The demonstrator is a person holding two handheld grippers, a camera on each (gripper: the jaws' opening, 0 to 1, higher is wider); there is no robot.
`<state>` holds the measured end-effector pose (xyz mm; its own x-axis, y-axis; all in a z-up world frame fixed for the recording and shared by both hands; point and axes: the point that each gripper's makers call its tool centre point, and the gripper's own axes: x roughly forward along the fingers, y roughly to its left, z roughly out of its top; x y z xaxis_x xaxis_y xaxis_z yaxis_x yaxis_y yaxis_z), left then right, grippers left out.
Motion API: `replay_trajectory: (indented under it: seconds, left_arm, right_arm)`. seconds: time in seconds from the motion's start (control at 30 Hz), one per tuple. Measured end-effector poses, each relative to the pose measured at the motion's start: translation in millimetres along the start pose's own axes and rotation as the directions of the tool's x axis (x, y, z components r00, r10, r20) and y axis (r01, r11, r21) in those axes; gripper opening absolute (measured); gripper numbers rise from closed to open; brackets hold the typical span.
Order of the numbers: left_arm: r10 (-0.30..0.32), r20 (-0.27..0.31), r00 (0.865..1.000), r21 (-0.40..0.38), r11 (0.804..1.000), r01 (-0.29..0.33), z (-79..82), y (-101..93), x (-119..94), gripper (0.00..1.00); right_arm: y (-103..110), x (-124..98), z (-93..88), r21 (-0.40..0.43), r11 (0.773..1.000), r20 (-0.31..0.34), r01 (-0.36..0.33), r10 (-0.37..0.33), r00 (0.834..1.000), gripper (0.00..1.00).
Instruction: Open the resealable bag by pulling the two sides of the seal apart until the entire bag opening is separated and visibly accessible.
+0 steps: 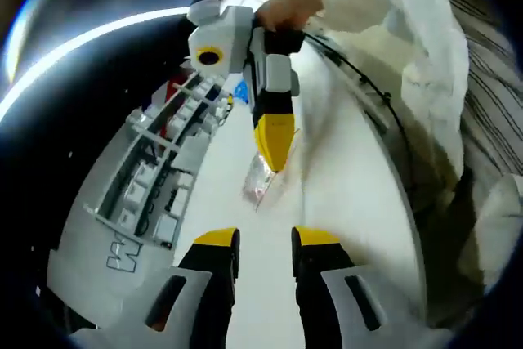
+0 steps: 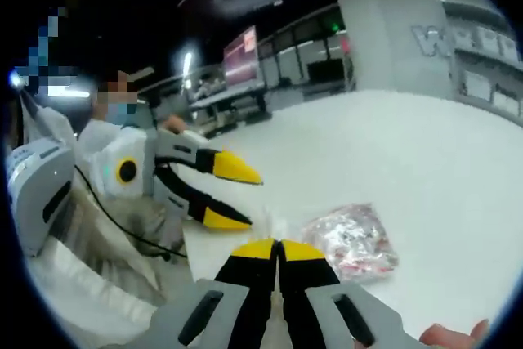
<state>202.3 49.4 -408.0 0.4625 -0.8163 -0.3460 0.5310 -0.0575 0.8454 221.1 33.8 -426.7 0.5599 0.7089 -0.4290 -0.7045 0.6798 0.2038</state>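
**While the right tongs pinch, the left wait apart**

Although the right gripper (image 2: 278, 244) is closed, apparently on the resealable bag (image 2: 351, 239) edge, the bag trails ahead-right on the white table (image 2: 409, 145). Left gripper (image 1: 265, 239), jaws apart, faces it, bag just ahead.

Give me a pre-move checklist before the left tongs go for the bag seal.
1. Bag lies on the white table: ok.
2. Right tongs shut at the bag's edge: ok; grip on the seal: cannot tell.
3. Left tongs open: ok.
4. Left tongs on the bag: not ok, short of it.
5. Seal condition: cannot tell, blurred.
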Motion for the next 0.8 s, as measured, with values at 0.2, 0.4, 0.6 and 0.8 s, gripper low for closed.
replay_trajectory:
  seconds: [0.2, 0.4, 0.6, 0.8]
  left_arm:
    - [-0.058, 0.038, 0.998, 0.18, 0.982, 0.05, 27.5, -5.9, 5.3, 0.25]
    - [-0.159, 0.037, 0.987, 0.276, 0.951, 0.143, 47.5, -15.6, 12.0, 0.22]
    - [-0.204, 0.024, 0.979, 0.352, 0.918, 0.183, 64.9, -17.4, 21.6, 0.18]
    - [-0.227, 0.007, 0.974, 0.489, 0.85, 0.195, 77.0, -19.3, 25.6, 0.16]
  right_arm:
    - [0.7, 1.3, 1.8, 0.004, 1.0, 0.015, -0.008, 0.008, 1.0, 0.0]
    - [2.7, 2.9, 1.3, 0.007, 1.0, 0.033, -0.008, 0.008, 0.999, 0.0]
    - [4.2, 6.1, -1.2, -0.02, 1.0, 0.041, 0.002, -0.001, 0.999, 0.0]
    - [3.2, 1.6, 0.1, 0.0, 1.0, 0.077, -0.002, 0.002, 0.997, 0.0]
